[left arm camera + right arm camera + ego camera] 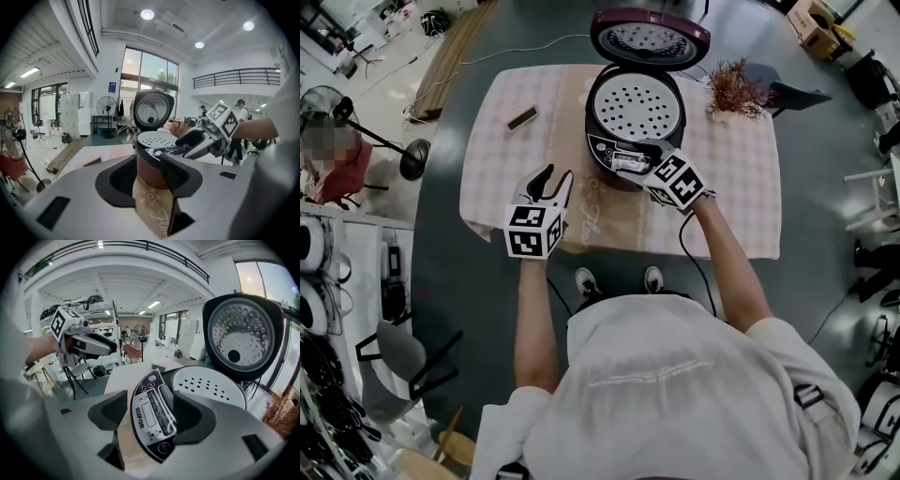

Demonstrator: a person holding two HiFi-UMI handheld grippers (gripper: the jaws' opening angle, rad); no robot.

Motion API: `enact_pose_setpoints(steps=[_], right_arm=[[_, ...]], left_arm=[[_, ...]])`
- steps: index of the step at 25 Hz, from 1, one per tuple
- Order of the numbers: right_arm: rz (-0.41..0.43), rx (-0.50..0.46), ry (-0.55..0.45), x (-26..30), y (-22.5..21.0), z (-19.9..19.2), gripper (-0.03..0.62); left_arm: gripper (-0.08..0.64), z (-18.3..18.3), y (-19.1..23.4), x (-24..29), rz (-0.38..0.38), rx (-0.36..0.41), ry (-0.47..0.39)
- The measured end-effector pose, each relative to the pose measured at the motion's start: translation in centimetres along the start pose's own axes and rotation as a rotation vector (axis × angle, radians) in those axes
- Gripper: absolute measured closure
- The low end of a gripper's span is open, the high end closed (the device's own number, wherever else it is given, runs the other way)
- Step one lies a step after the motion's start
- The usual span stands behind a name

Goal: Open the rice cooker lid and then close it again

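Note:
The dark rice cooker (633,112) stands at the far middle of the table, its lid (649,37) swung up and back so the perforated inner plate shows. My right gripper (639,161) is at the cooker's front, open, its jaws either side of the control panel (150,420) without pressing on it. The raised lid (241,336) fills the upper right of the right gripper view. My left gripper (553,185) hovers over the tablecloth to the cooker's front left, jaws apart with nothing between them. The left gripper view looks through them at the cooker (154,140) and the right gripper (197,138).
A checked cloth covers the table (497,178). A small dark bar (522,117) lies at its far left, a dried reddish plant (734,89) stands right of the cooker. A standing fan (412,155) is on the floor to the left, a chair (408,356) nearer.

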State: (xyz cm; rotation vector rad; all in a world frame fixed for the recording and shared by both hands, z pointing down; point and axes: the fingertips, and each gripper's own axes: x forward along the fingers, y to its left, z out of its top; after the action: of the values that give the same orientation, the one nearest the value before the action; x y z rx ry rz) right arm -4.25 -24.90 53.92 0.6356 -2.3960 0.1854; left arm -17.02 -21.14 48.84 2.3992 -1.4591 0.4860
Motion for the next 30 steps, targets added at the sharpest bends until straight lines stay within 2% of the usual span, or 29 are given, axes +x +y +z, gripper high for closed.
enact_pose_setpoints(steps=[7, 12, 15, 18, 20, 24, 30], right_arm=[[-0.024, -0.003, -0.015, 0.2, -0.2, -0.1, 0.275], [-0.072, -0.032, -0.045, 0.1, -0.4, -0.4, 0.303], [-0.097, 0.007, -0.065, -0.1, -0.7, 0.0, 0.299], [-0.141, 0.092, -0.138, -0.8, -1.5, 0.8, 0.293], [-0.177, 0.141, -0.195, -2.1, -2.5, 1.6, 0.293], [-0.270, 0.173, -0.299, -6.5, -5.1, 3.8, 0.309], [-0.467, 0.219, -0.452, -16.1, -8.8, 6.0, 0.319]], left_arm=[[0.391, -0.6, 0.1, 0.7, -0.003, 0.001, 0.018], [0.390, -0.6, -0.2, 1.2, -0.020, 0.016, 0.030], [0.391, 0.7, 0.2, 1.4, -0.024, 0.049, 0.021], [0.391, 2.4, 0.4, 1.7, -0.030, 0.083, 0.004], [0.390, 3.7, 0.5, 1.9, -0.038, 0.114, -0.012], [0.391, 6.8, 1.0, 1.8, -0.048, 0.180, -0.050], [0.391, 12.4, 2.1, 0.7, -0.067, 0.250, -0.158]])
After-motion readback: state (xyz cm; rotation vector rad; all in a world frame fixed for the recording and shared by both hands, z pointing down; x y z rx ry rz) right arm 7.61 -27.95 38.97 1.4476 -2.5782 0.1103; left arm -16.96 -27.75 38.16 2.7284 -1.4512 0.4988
